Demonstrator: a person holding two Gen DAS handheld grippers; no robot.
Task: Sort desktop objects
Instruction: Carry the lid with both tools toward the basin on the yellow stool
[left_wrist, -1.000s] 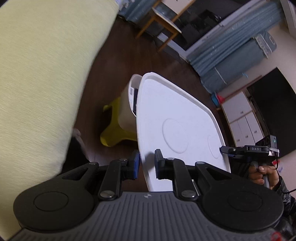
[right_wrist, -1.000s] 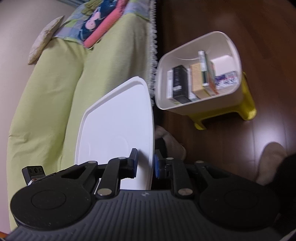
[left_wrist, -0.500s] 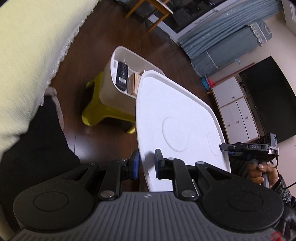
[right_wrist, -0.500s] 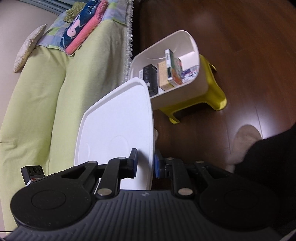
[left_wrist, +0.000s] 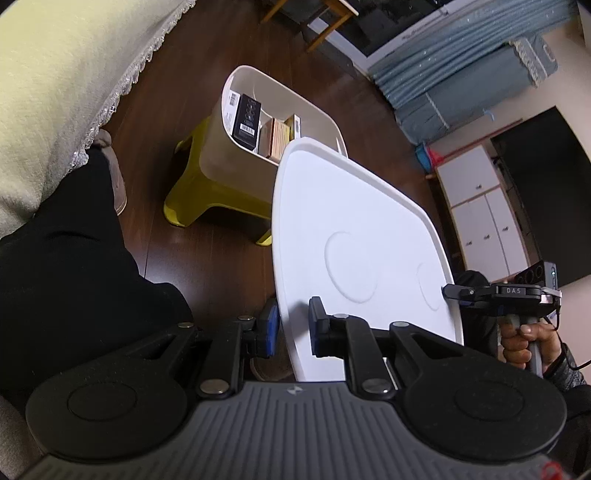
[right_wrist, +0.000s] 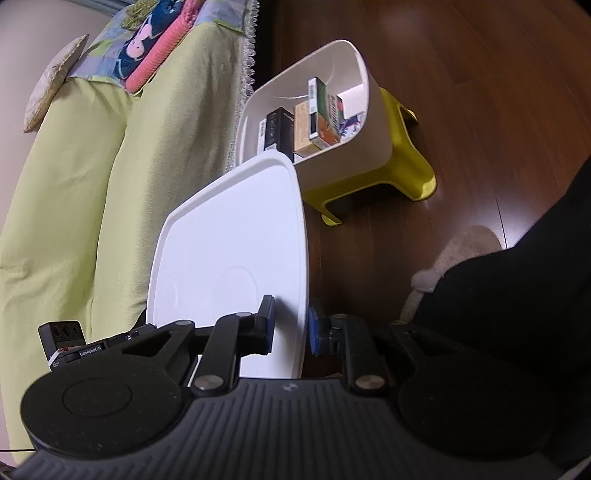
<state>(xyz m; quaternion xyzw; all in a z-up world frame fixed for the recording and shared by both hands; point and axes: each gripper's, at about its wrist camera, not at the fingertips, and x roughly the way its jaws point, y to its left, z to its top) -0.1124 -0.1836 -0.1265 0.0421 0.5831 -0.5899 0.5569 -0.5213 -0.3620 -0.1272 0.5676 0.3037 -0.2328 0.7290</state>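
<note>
Tray (left_wrist: 354, 236), white plastic, with 2 shallow round recesses moulded in its face, is held off the floor between the 2 handheld grippers and carries nothing. Left gripper (left_wrist: 293, 326) pinches 1 long rim: 1 blue-padded finger (left_wrist: 271, 326) sits under the edge and the other lies on the top face. Right gripper (right_wrist: 291, 326) pinches the opposite rim in the same manner, with 1 finger on the white face and 1 on the outside of the edge. In the left wrist view the right gripper shows at the far rim, with a hand (left_wrist: 524, 341) around its handle; in the right wrist view part of the left gripper's body shows at lower left.

Beyond the tray's far end stands a cream bin (right_wrist: 373, 122) on a yellow stool (right_wrist: 410, 173). The tray's tip overlaps the bin's near rim in both views; contact cannot be confirmed. Inside the bin several boxes stand on end: 1 black box (right_wrist: 279, 127), 1 tan box (right_wrist: 304, 127), 1 green and orange box (right_wrist: 327, 110), and others partly hidden.

Floor (right_wrist: 480, 74) is dark wood. A yellow-green sofa (right_wrist: 74, 166) with a lace-trimmed cover runs along 1 side, with a patterned cushion (right_wrist: 155, 40) on it. The person's dark-clothed legs (left_wrist: 74, 258) and a beige slipper (right_wrist: 465, 254) show beside the tray.
</note>
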